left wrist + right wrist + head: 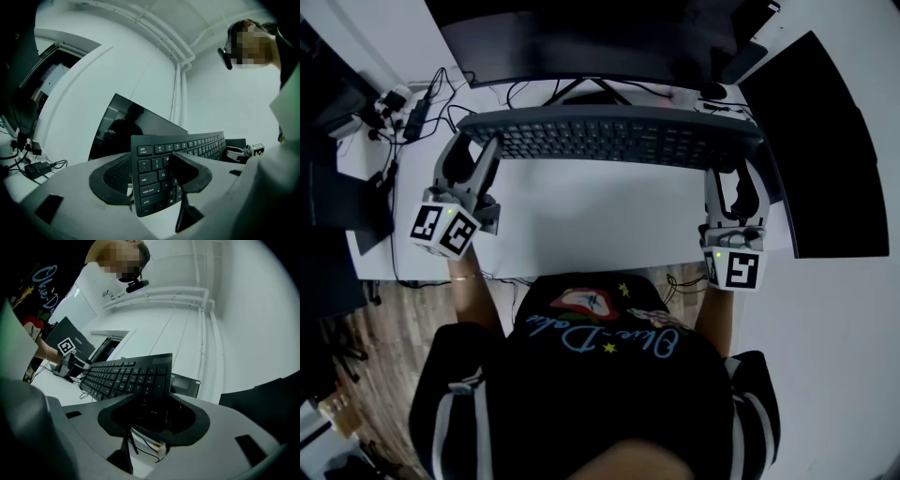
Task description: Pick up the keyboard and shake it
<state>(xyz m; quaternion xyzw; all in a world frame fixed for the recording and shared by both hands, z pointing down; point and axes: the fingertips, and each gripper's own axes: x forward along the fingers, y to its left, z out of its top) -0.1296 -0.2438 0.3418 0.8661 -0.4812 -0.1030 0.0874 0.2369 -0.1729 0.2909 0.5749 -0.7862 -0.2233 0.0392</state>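
A long black keyboard point(609, 136) is held level above the white desk point(591, 220), in front of the monitor. My left gripper point(473, 155) is shut on its left end, and my right gripper point(736, 169) is shut on its right end. In the left gripper view the keyboard point(178, 157) stands edge-on between the jaws of the left gripper point(150, 180), keys facing right, esc and tab keys nearest. In the right gripper view the keyboard point(126, 373) runs away to the left from the right gripper point(152, 413), its number-pad end clamped between the dark pads.
A dark monitor point(581, 37) on a stand stands behind the keyboard. A big black pad point(825, 150) lies at the desk's right. Cables and a power strip point(408, 112) clutter the back left corner. A mouse point(712, 91) sits near the monitor's right foot.
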